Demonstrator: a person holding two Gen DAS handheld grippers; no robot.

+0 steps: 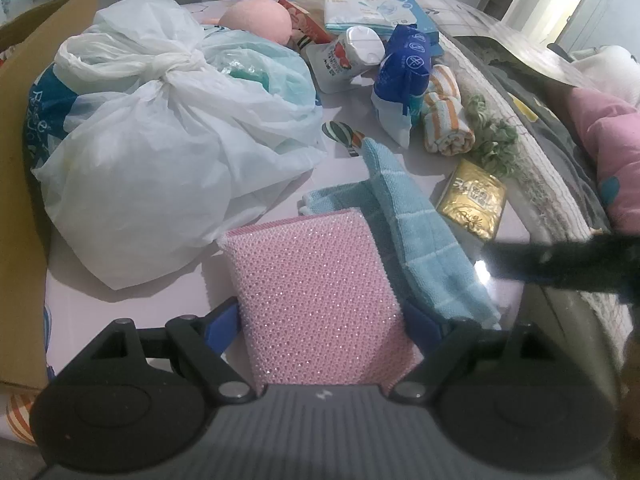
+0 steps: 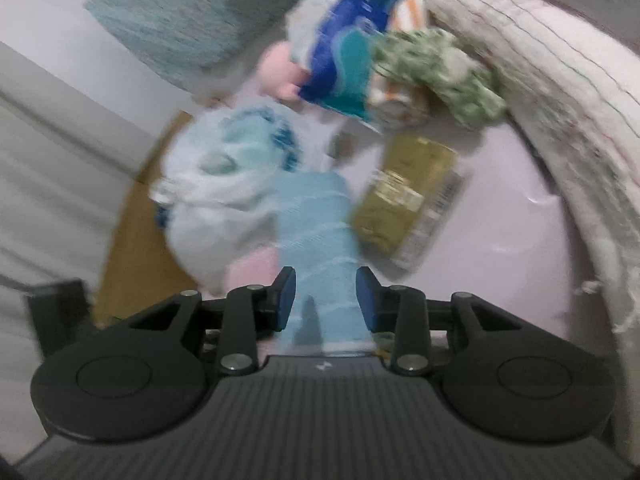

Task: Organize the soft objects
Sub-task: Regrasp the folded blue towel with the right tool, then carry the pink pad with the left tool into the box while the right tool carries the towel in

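A pink sponge pad (image 1: pixel 320 300) in the near middle is showing a knobbly woven mesh that is glinting with tiny sparkles. Just right of it, a light blue cloth (image 1: pixel 420 232) is looking soft and matt, with a ribbed waffle weave. On the left, a knotted white bag (image 1: pixel 160 152) is showing thin, crinkled, half-clear plastic, and beside it a brown box (image 1: pixel 20 200) is looking like plain matt cardboard. To the right, a gold packet (image 1: pixel 472 202) is shining like glossy foil. Farther off, a rolled striped towel (image 1: pixel 446 120) is looking fluffy, and a blue packet (image 1: pixel 400 76) is gleaming as smooth plastic wrap. The pale tabletop (image 1: pixel 160 320) is looking smooth and faintly glossy.
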